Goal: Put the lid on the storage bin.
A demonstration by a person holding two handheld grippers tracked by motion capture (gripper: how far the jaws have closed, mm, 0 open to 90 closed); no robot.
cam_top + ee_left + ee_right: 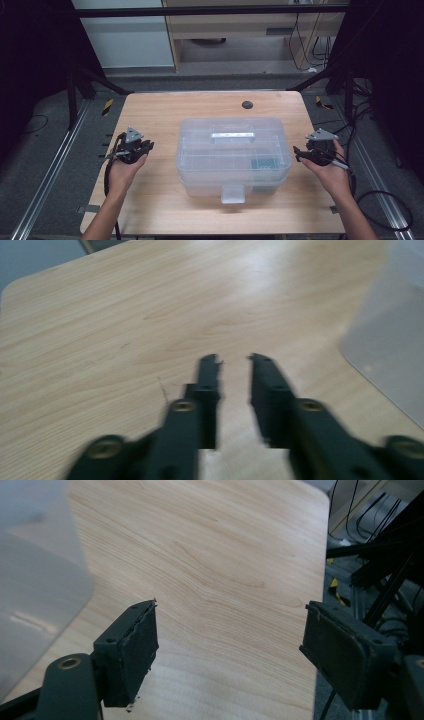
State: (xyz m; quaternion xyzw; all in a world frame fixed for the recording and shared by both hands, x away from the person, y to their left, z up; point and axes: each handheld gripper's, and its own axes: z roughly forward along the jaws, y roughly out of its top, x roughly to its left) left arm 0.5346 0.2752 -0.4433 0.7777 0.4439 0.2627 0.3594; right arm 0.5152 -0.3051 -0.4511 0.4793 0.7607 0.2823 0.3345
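Note:
A clear plastic case with a lid, a top handle and a front latch stands in the middle of the wooden table. Something green shows through its right side. My left gripper is held to the left of the case, apart from it. In the left gripper view the left gripper has a narrow gap between its jaws and nothing in it, with the case to the right. My right gripper is just off the case's right side. In the right gripper view the right gripper is wide open over bare wood, with the case at the left.
A small black round grommet sits near the table's far edge. Black frame struts slant down at both far corners. Cables lie on the floor to the right of the table, close to my right forearm.

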